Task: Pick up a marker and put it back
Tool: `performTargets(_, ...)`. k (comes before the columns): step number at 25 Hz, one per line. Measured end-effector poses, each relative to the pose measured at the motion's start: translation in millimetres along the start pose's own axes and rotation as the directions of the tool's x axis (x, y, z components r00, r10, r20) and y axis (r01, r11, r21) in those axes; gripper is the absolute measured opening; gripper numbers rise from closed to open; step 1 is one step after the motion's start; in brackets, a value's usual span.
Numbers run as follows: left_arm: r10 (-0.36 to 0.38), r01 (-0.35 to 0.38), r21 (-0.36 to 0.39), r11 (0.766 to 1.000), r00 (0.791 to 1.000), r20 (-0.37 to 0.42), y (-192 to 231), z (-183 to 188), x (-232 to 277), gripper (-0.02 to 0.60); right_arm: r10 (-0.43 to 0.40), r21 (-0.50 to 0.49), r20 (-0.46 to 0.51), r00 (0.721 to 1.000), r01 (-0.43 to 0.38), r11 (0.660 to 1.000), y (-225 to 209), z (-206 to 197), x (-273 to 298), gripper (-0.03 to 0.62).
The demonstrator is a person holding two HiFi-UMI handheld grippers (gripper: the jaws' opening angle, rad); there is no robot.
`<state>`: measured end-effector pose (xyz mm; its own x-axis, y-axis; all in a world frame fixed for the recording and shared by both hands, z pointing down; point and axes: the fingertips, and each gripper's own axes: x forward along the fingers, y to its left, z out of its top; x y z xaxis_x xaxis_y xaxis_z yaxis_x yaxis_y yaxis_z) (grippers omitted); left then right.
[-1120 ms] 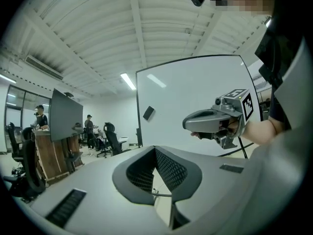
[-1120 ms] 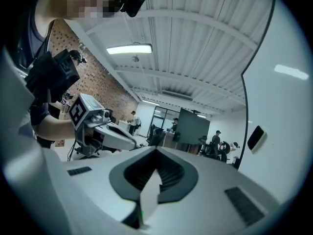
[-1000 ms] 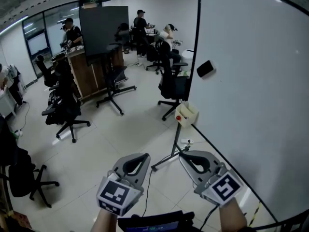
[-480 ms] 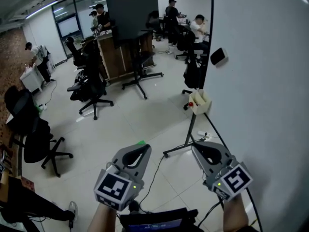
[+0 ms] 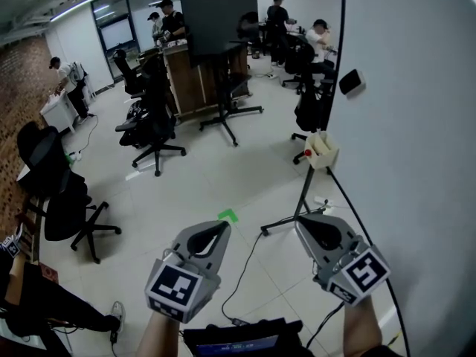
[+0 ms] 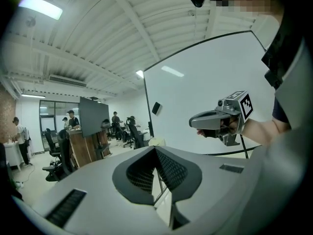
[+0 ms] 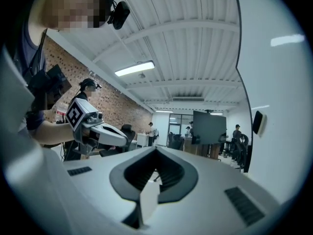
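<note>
A pale marker holder (image 5: 321,149) hangs at the left edge of the whiteboard (image 5: 416,125); a red marker end (image 5: 307,153) pokes out of it. A black eraser (image 5: 351,82) sticks to the board above. My left gripper (image 5: 222,227) and right gripper (image 5: 302,226) are held side by side low in the head view, well short of the holder, both shut with nothing in them. The left gripper view shows its own shut tips (image 6: 155,150) and the right gripper (image 6: 215,120) beside the board. The right gripper view shows its shut tips (image 7: 156,150) and the left gripper (image 7: 105,131).
The whiteboard's wheeled stand (image 5: 297,207) and a floor cable (image 5: 242,274) lie ahead of the grippers. A green tape mark (image 5: 227,216) is on the tiles. Office chairs (image 5: 152,136) (image 5: 63,199), a black screen on a stand (image 5: 217,21) and several people stand farther back.
The head view has swung left: whiteboard, holder and eraser slid right and up in it, and more chairs show at left. Both grippers stayed shut and drifted sideways slightly.
</note>
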<state>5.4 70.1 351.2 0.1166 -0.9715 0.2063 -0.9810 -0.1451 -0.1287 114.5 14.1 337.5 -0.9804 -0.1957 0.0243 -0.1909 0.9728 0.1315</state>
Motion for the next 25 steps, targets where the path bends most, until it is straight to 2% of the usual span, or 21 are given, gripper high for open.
performTargets(5,-0.062,0.063,-0.069,0.996,0.998,0.024,20.8,-15.2,-30.0,-0.002,-0.014,-0.024,-0.037,0.999,0.013,1.0,35.5,7.8,21.9,0.011)
performTargets(10,-0.086,0.089,-0.059,0.994,0.995,0.044,50.3,-20.8,-72.1,-0.002,-0.083,-0.053,-0.076,0.994,0.079,0.995,81.9,21.1,48.6,0.011)
performTargets(17,-0.149,0.153,-0.067,0.986,0.987,0.054,77.6,-37.9,-115.6,-0.002,-0.171,-0.034,-0.095,0.981,0.169,0.985,133.7,28.8,65.5,0.011)
performTargets(25,-0.207,0.209,-0.022,0.978,0.976,0.066,51.7,-36.4,-122.4,-0.002,-0.257,-0.055,-0.132,0.957,0.252,0.966,153.3,25.8,26.2,0.011)
